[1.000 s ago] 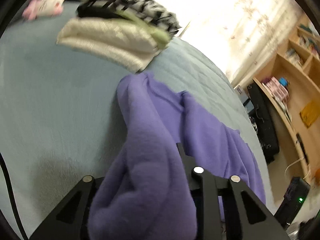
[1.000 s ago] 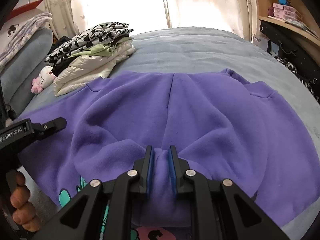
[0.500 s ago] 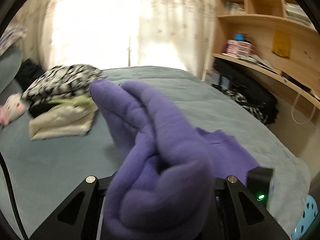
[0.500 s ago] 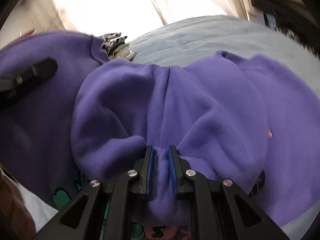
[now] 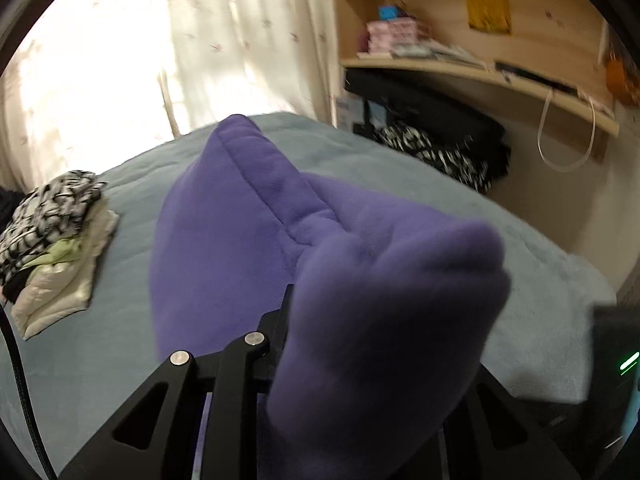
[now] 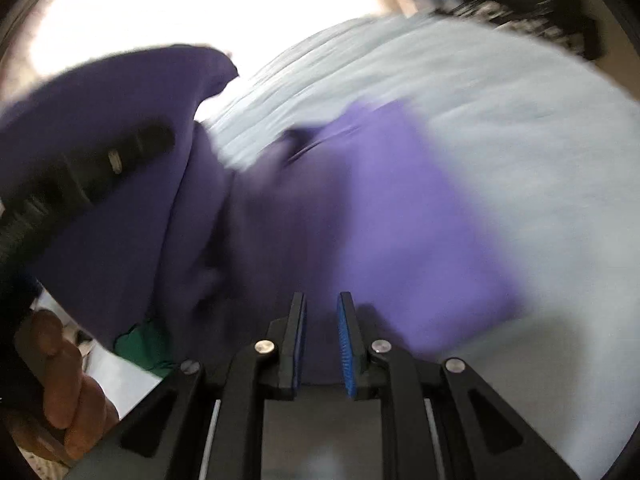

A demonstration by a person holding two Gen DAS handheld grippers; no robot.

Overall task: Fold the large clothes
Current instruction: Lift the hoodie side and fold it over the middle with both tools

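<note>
A purple sweatshirt (image 5: 248,240) is lifted off the grey-blue bed (image 5: 132,200). My left gripper (image 5: 320,320) is shut on a thick bunch of it; the cloth drapes over and hides the right finger. In the right wrist view the sweatshirt (image 6: 380,216) lies blurred across the bed (image 6: 520,140), and part of it hangs from the left gripper (image 6: 100,168) at the left. My right gripper (image 6: 322,320) shows a narrow empty gap between its blue pads (image 6: 346,344); the cloth lies beyond the tips.
A stack of folded clothes (image 5: 56,232) sits on the bed at the left. Curtains (image 5: 240,40) and a bright window are behind. Wooden shelves (image 5: 480,64) and dark bags (image 5: 432,140) stand to the right of the bed.
My right gripper has let go of the purple fold and its pads stand apart. My left gripper has swung up and rightward with its bunch of sweatshirt. Both views are motion-blurred.
</note>
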